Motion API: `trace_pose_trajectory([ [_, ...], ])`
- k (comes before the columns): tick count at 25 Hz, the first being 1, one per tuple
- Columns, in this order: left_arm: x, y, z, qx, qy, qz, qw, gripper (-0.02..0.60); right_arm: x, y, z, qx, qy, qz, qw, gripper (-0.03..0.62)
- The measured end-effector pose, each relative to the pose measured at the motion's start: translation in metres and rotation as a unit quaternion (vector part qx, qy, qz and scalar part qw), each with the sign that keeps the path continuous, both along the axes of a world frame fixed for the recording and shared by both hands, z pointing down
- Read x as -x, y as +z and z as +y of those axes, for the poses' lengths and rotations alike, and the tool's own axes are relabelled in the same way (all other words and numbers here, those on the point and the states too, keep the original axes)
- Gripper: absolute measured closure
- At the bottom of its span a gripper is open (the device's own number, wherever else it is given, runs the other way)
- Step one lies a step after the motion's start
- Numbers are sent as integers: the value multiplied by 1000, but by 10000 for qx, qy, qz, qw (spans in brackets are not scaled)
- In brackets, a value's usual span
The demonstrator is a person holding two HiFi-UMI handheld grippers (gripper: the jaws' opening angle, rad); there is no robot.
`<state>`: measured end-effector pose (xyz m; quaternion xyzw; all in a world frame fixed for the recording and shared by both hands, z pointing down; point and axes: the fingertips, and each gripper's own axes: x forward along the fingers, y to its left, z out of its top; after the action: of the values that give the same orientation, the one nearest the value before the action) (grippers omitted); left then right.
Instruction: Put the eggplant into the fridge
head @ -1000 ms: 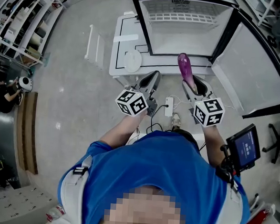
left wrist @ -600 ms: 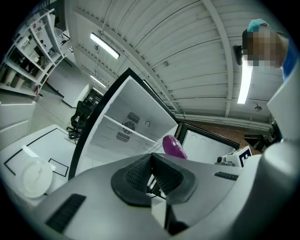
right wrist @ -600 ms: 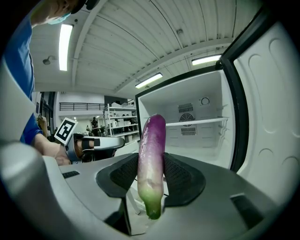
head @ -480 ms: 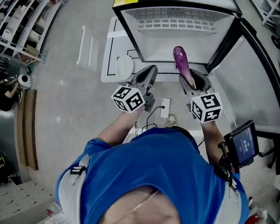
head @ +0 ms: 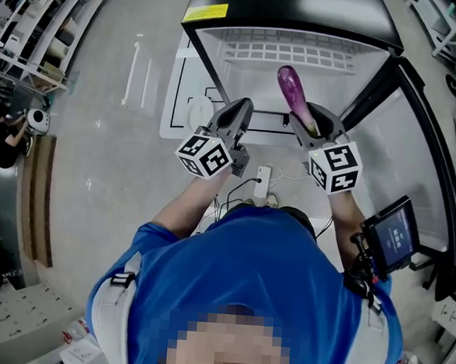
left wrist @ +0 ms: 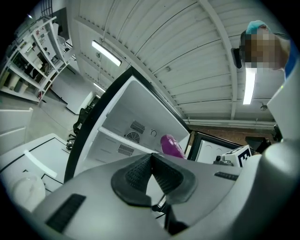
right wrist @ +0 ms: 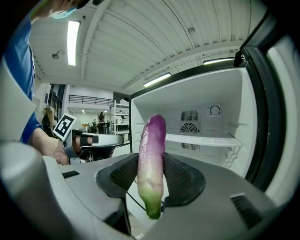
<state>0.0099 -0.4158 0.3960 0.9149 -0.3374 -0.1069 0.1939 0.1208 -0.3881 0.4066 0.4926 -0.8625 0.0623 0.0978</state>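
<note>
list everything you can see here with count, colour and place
eggplant: one, purple with a green end, upright before the fridge opening
fridge: one, black outside, white inside, door open, straight ahead
shelf: one, white, inside the fridge
low table: one, white with black lines, left of the fridge
round object: one, white, on the low table
power strip: one, white, on the floor
screen: one, blue-lit, at the person's right
left tongs: grey, shut, empty
right tongs: grey, shut on the eggplant
</note>
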Motion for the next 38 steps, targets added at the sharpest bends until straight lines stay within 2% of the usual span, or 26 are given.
trace_pose_trajectory([
  [10, 19, -13, -21, -130, -14, 23, 9999, 573, 9, -26, -51, -214, -51, 792, 9966, 421],
  [15, 23, -16, -26, -190, 42, 18, 9998, 574, 11, -31, -68, -343, -136, 1513, 9878, 421],
  [20, 28, -17, -29, -224, 63, 8, 9997, 573, 14, -37, -86, -620, -238, 2494, 9661, 421],
  [25, 32, -17, -27, -250, 70, 22, 9997, 574, 15, -41, -105, -930, -340, 3479, 9323, 421],
  [31, 42, -17, -29, -285, -42, 55, 9996, 573, 10, -40, -133, -1111, -343, 4073, 9059, 422],
  [38, 56, -21, -34, -321, -198, 87, 9993, 573, 5, -41, -161, -1305, -247, 4525, 8818, 422],
])
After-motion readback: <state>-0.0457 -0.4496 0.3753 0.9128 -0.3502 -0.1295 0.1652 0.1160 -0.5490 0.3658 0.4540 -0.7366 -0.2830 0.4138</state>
